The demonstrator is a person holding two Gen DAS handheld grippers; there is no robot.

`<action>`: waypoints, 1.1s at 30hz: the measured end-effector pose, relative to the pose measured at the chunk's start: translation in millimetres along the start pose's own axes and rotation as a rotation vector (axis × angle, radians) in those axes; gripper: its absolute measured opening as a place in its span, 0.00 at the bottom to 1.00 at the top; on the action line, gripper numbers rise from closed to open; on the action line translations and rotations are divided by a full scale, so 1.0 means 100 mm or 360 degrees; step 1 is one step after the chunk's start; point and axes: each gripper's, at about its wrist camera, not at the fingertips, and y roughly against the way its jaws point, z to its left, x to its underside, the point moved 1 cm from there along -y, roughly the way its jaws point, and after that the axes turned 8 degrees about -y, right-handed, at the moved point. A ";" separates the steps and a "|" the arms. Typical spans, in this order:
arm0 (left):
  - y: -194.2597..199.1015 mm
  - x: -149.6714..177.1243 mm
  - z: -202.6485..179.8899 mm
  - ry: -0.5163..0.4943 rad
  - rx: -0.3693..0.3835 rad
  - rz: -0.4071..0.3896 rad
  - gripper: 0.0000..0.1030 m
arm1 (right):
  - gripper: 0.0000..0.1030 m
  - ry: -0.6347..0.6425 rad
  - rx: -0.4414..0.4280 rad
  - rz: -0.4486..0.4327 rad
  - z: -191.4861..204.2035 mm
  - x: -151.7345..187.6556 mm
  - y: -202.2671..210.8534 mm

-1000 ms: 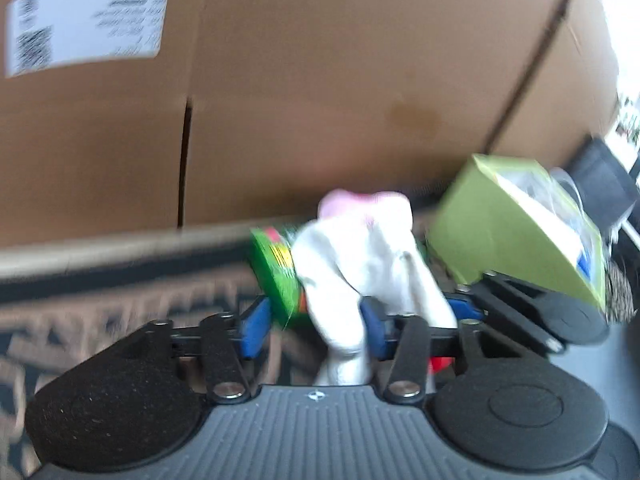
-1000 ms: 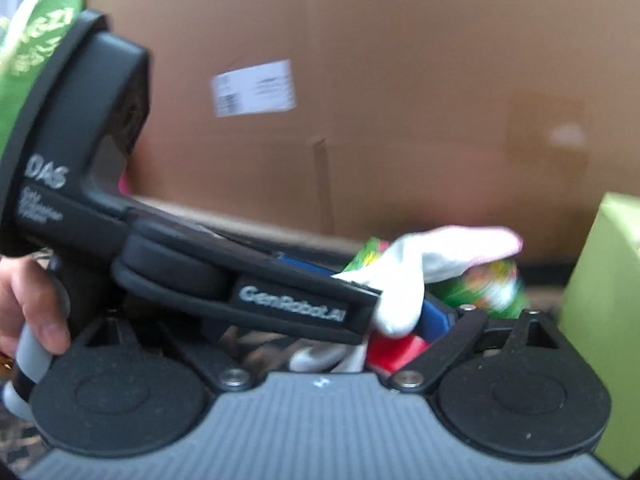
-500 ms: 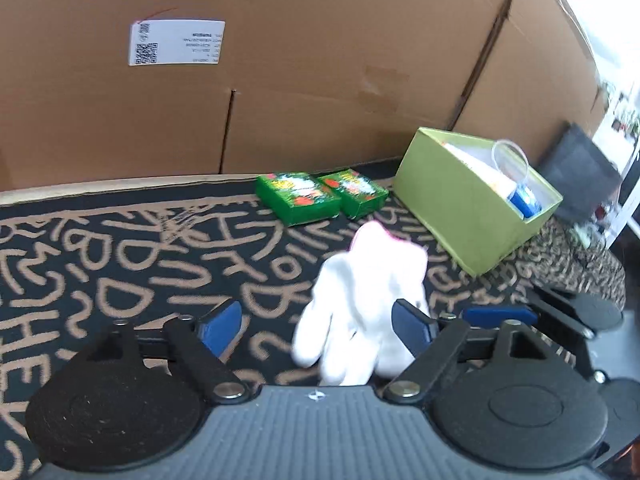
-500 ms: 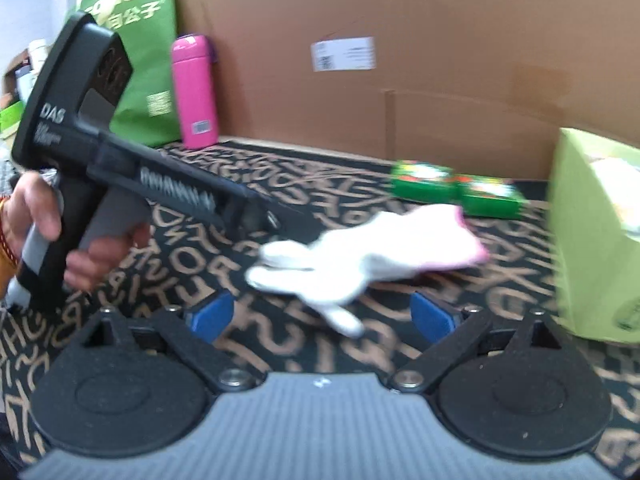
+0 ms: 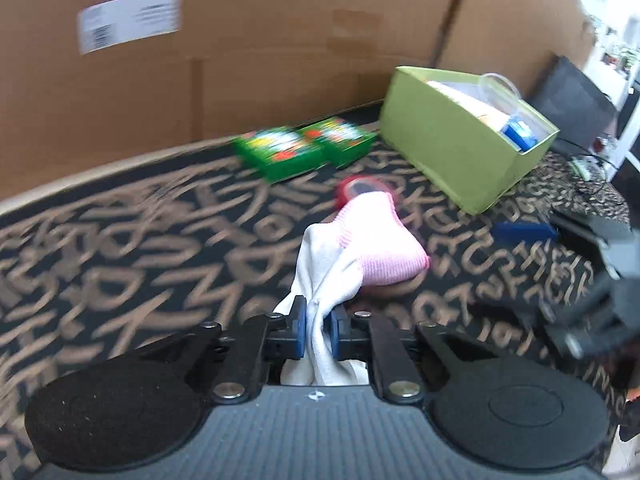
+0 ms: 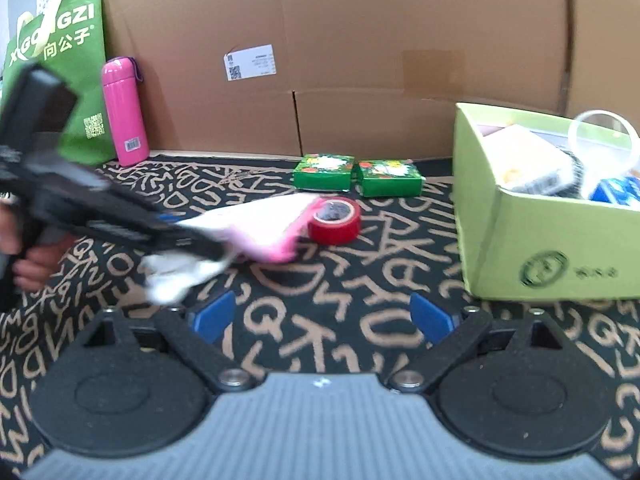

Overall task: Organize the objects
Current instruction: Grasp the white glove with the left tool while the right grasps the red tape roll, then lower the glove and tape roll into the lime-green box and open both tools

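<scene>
**Glove pinched in the left jaws, right jaws spread over bare cloth**

The left gripper (image 5: 318, 326) was seen with its jaws having just closed, and the white glove (image 5: 320, 276) was pinched between the blue pads (image 5: 299, 322). The white fabric was bunched through the narrow gap, with some of it trailing behind the jaws, while the pink cuff (image 5: 380, 240) was draped ahead of them, toward the red tape roll (image 5: 356, 189). The cuff was shown close to the roll; contact could not be told.

The right gripper (image 6: 320, 316) was held with its jaws spread wide, and nothing lay between them except the patterned table cloth (image 6: 320, 280). From this view the glove was found ahead of the jaws and to their left, with the tape roll just beyond its cuff. Two green packets (image 6: 356, 178) lay side by side farther ahead, and the green box (image 6: 540, 248) stood ahead to the right. A hand (image 6: 28, 260) was glimpsed on the left gripper's handle.
</scene>
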 end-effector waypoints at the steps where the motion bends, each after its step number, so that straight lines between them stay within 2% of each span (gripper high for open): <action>1: 0.04 0.04 0.02 0.0005 -0.0041 0.0009 0.13 | 0.89 0.0014 0.0003 0.0000 0.02 -0.04 -0.08; 5: 0.21 0.19 0.16 0.0092 -0.0132 0.0013 0.15 | 0.76 0.0081 0.0061 0.0010 0.09 -0.21 -0.46; 8: 0.24 0.20 0.18 0.0148 -0.0194 0.0007 0.46 | 0.71 0.0090 0.0091 0.0047 0.09 -0.33 -0.72; 9: 0.23 0.19 0.17 0.0150 -0.0232 0.0010 0.69 | 0.70 0.0107 0.0100 0.0054 0.09 -0.36 -0.79; 10: 0.23 0.17 0.15 0.0141 -0.0270 0.0004 0.79 | 0.70 0.0123 0.0122 0.0056 0.09 -0.38 -0.85; 12: 0.18 0.13 0.10 0.0082 -0.0285 -0.0019 0.79 | 0.67 0.0117 0.0147 0.0061 0.09 -0.40 -0.94; 13: 0.14 0.11 0.08 0.0057 -0.0277 -0.0012 0.79 | 0.58 0.0091 0.0133 0.0053 0.06 -0.41 -0.96; 14: 0.11 0.09 0.06 0.0046 -0.0271 -0.0007 0.79 | 0.45 0.0061 0.0118 0.0045 0.04 -0.41 -0.97; 16: 0.04 0.06 0.05 0.0051 -0.0231 0.0008 0.75 | 0.44 0.0021 0.0117 0.0031 0.02 -0.40 -0.92; 17: 0.00 0.04 0.04 0.0065 -0.0196 0.0029 0.69 | 0.44 0.0008 0.0110 0.0031 0.01 -0.38 -0.89; 18: -0.03 0.02 0.04 0.0077 -0.0172 0.0048 0.53 | 0.44 0.0004 0.0105 0.0027 0.00 -0.36 -0.86; 19: -0.04 0.01 0.01 0.0054 -0.0214 0.0038 0.37 | 0.44 -0.0002 0.0102 0.0021 0.00 -0.33 -0.81; 20: -0.06 0.00 -0.03 0.0025 -0.0229 0.0054 0.26 | 0.44 -0.0016 0.0098 0.0014 -0.01 -0.30 -0.76; 21: -0.06 -0.01 -0.05 0.0026 -0.0221 0.0064 0.18 | 0.44 -0.0037 0.0087 0.0007 -0.02 -0.28 -0.71; 22: -0.06 -0.02 -0.08 0.0053 -0.0212 0.0066 0.15 | 0.44 -0.0060 0.0067 -0.0003 -0.04 -0.27 -0.64; 26: -0.02 -0.14 -0.20 0.0119 -0.0088 0.0033 0.13 | 0.44 -0.0105 0.0013 -0.0073 -0.08 -0.16 -0.30; 29: 0.05 -0.38 -0.44 0.0050 -0.0018 -0.0057 0.13 | 0.44 -0.0101 0.0002 -0.0146 -0.13 -0.13 0.01; 33: 0.09 -0.86 -0.81 -0.0048 0.0064 -0.0199 0.13 | 0.44 -0.0104 0.0043 -0.0288 -0.27 -0.17 0.44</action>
